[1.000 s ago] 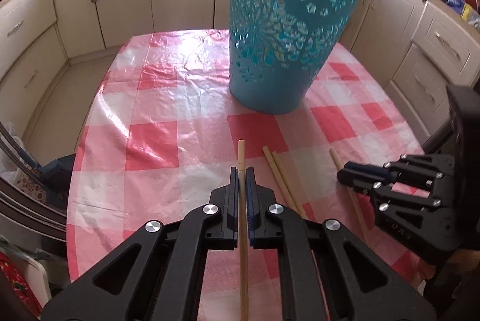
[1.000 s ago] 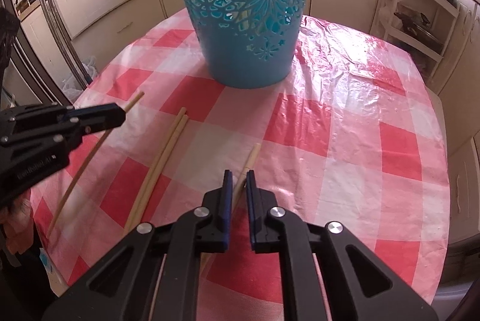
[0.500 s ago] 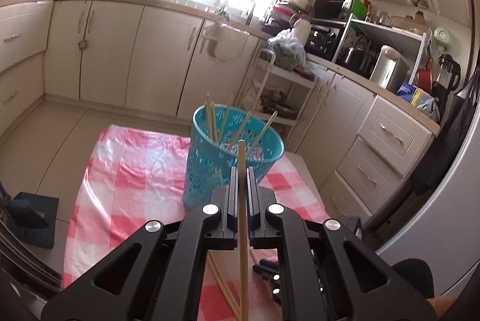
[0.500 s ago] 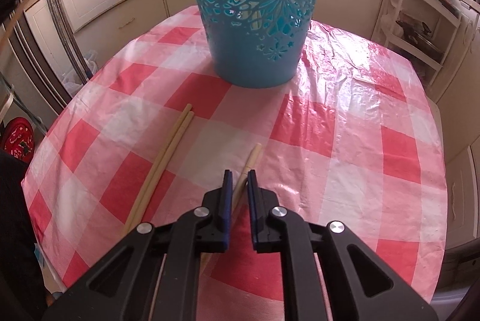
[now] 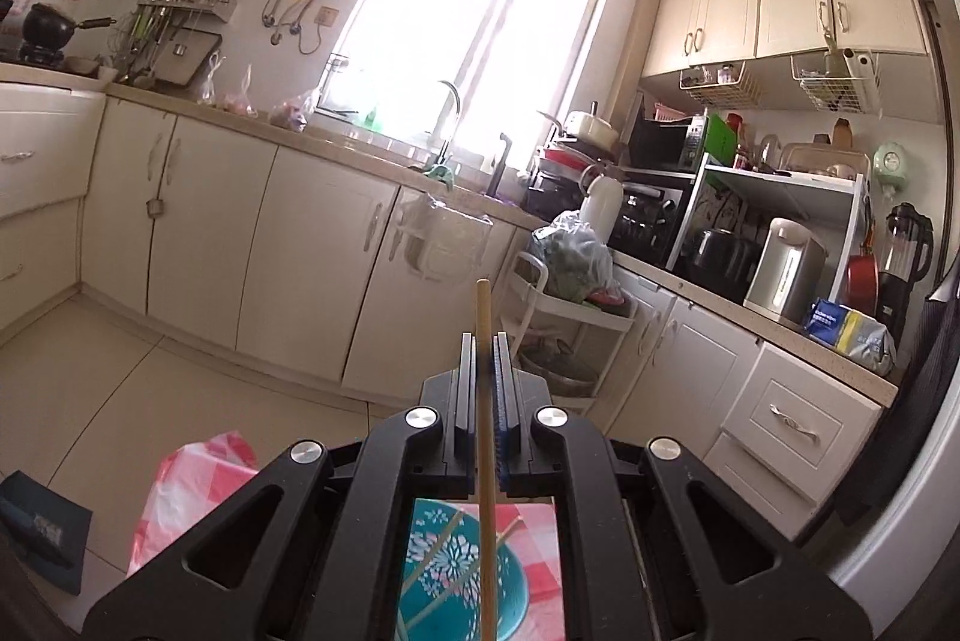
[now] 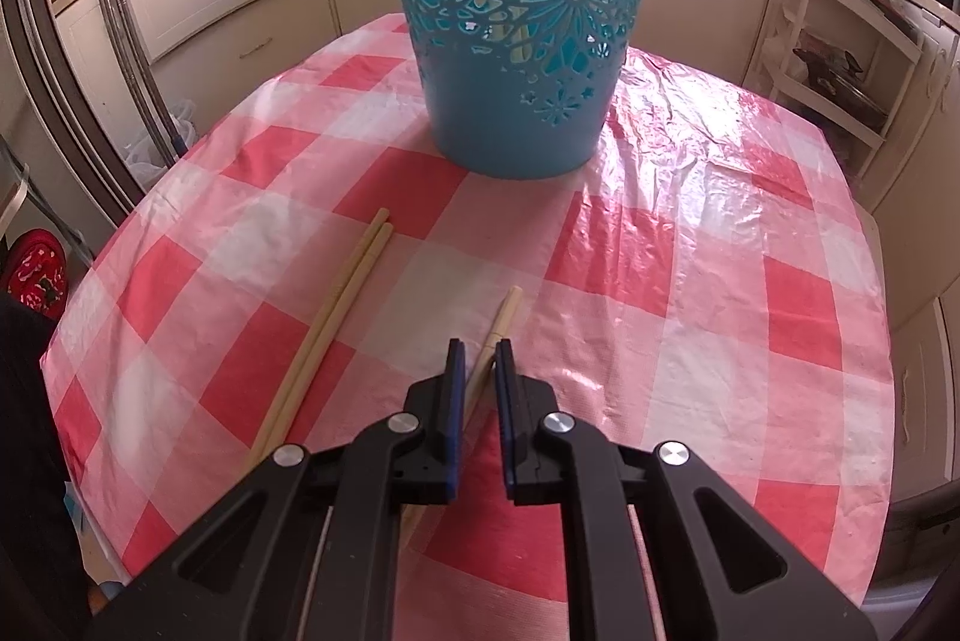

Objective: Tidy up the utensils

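The left tongs (image 5: 482,341) clamp a thin, light, stiff chopstick (image 5: 483,401) mid-shaft above the teal basket (image 5: 444,575). The right tongs (image 6: 478,350) straddle another chopstick (image 6: 501,317) on the counter (image 6: 690,281), seemingly nipping it. Smooth wood may slip; grip near the middle.

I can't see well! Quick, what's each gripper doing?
Left gripper: shut on a chopstick.
Right gripper: nearly shut around a chopstick on the table.
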Tool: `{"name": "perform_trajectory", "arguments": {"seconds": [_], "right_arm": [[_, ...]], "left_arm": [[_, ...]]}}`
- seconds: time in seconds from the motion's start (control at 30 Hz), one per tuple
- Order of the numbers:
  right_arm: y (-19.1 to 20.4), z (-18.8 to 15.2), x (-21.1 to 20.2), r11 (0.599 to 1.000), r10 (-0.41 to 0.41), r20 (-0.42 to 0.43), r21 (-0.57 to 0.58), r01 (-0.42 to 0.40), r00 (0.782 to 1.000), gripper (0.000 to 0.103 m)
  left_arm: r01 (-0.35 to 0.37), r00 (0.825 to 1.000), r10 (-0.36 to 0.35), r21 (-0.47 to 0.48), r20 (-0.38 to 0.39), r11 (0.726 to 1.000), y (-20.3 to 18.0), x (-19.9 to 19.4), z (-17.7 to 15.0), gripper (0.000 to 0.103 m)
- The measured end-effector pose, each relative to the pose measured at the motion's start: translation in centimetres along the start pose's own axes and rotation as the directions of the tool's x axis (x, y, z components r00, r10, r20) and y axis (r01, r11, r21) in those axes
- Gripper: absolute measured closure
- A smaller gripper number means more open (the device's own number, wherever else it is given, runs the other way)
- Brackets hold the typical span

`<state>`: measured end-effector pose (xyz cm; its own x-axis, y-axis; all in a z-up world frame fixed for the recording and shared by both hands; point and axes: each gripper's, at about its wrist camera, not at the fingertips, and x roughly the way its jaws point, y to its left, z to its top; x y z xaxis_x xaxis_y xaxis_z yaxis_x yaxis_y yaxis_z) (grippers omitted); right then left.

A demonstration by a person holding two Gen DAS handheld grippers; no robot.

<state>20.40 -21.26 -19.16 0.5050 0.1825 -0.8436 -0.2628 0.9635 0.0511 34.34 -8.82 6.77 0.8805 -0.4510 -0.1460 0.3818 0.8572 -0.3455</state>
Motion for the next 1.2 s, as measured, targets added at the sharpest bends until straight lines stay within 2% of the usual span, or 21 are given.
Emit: {"name": "perform_trajectory", "arguments": {"seconds": [0.23, 0.43, 0.57, 0.77, 0.83, 0.97, 1.03, 1.13, 1.2], "right_arm": [[0.0, -0.1, 0.0, 1.000, 0.006, 0.005, -0.011, -0.006, 1.000, 0.091], [0.2, 0.0, 0.0, 1.000, 0.005, 0.007, -0.021, -0.005, 1.000, 0.091], [0.3, 0.0, 0.1, 1.000, 0.006, 0.009, -0.024, -0.006, 1.000, 0.091], [0.3, 0.1, 0.2, 1.000, 0.006, 0.011, -0.026, -0.005, 1.000, 0.091], [0.4, 0.1, 0.2, 1.000, 0.004, 0.013, -0.027, -0.004, 1.000, 0.091], [0.4, 0.1, 0.2, 1.000, 0.002, 0.013, -0.022, -0.001, 1.000, 0.091], [0.2, 0.0, 0.1, 1.000, -0.004, 0.014, -0.012, 0.004, 1.000, 0.086], [-0.2, -0.2, 0.0, 0.999, -0.031, 0.017, 0.015, 0.031, 0.999, 0.068], [-0.4, -0.3, 0.0, 0.999, -0.028, 0.020, 0.034, 0.027, 0.999, 0.068]], "left_arm": [[-0.069, 0.998, 0.069, -0.009, 0.003, 0.998, 0.5, 4.8, -2.2, 0.098], [-0.109, 0.993, 0.109, 0.008, -0.040, 0.994, 1.5, 6.4, -5.3, 0.098], [-0.120, 0.988, 0.124, 0.045, -0.094, 0.992, 1.7, 6.8, -6.9, 0.098], [-0.130, 0.967, 0.146, 0.092, -0.209, 0.987, 2.8, 5.7, -9.2, 0.097], [-0.140, 0.959, 0.162, 0.107, -0.231, 0.984, 3.3, 4.5, -9.6, 0.090], [-0.195, 0.947, 0.221, 0.128, -0.232, 0.972, 4.5, 0.0, -9.6, 0.054], [-0.213, 0.944, 0.238, 0.128, -0.228, 0.969, 5.2, -2.7, -9.6, 0.049], [-0.240, 0.937, 0.267, 0.143, -0.224, 0.960, 6.0, -6.2, -9.9, 0.042], [-0.255, 0.931, 0.286, 0.156, -0.225, 0.954, 6.8, -8.2, -10.5, 0.037]]}}
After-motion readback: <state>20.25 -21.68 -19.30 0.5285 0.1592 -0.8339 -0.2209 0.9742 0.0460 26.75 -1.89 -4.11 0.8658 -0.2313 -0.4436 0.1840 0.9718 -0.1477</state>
